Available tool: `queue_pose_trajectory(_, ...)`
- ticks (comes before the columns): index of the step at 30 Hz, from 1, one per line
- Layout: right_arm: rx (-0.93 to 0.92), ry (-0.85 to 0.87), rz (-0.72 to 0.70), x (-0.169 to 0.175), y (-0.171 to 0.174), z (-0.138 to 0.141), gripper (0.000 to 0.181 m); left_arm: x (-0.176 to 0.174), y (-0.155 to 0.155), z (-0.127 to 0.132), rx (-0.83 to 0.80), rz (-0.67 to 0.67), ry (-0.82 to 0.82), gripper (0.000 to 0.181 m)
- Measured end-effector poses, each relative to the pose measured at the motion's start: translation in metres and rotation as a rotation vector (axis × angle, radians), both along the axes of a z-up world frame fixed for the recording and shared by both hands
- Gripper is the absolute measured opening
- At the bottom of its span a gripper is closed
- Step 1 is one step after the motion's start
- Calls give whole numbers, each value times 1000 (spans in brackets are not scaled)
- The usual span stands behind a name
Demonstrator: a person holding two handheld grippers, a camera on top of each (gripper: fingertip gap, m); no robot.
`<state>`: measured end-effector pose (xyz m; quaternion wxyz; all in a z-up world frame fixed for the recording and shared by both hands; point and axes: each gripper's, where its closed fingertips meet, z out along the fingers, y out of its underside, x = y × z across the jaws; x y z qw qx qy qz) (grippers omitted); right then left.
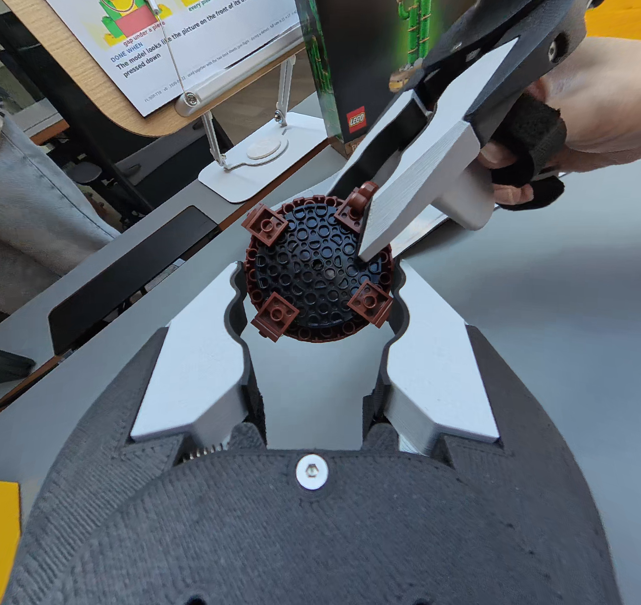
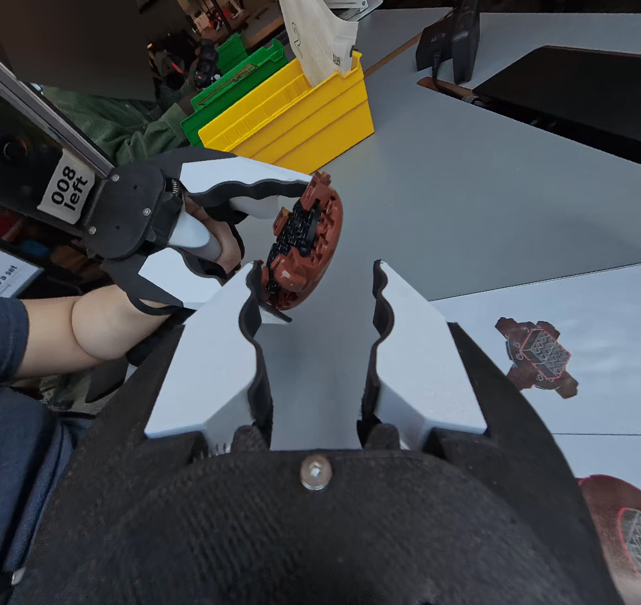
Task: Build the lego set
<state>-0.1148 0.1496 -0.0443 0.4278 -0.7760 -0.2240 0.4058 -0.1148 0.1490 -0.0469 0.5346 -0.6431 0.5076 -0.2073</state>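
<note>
My left gripper [image 1: 319, 276] is shut on a round Lego base [image 1: 317, 269]: a black disc inside a reddish-brown ring, with four brown brackets on its rim. It holds the base tilted above the grey table [image 1: 520, 311]. My right gripper [image 2: 315, 267] is open with nothing between its jaws. Its left finger [image 2: 255, 276] rests against the face of the base [image 2: 312, 234], beside a small rounded brown piece [image 2: 291, 274]. In the left wrist view this piece [image 1: 364, 193] sits at the upper right bracket, and the right gripper's finger [image 1: 381, 227] reaches in from the upper right. The left gripper [image 2: 298, 248] also shows in the right wrist view.
A yellow bin [image 2: 288, 120] holding a paper bag [image 2: 312, 33] and a green bin [image 2: 236, 78] stand at the far side. A printed instruction sheet [image 2: 537, 356] lies on the right. The Lego box [image 1: 364, 51] and a sheet on a stand [image 1: 173, 33] stand behind the base. Both grippers' tips are close together, under 4 cm apart.
</note>
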Motion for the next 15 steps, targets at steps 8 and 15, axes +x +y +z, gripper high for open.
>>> queue_pose_trajectory(8,-154,212,24,-22,-4,-2,36,-6,9,6,29,75,-15,82)
queue_pose_trajectory(15,-247,361,24,-23,-2,-1,19,-5,8,2,5,77,-21,83)
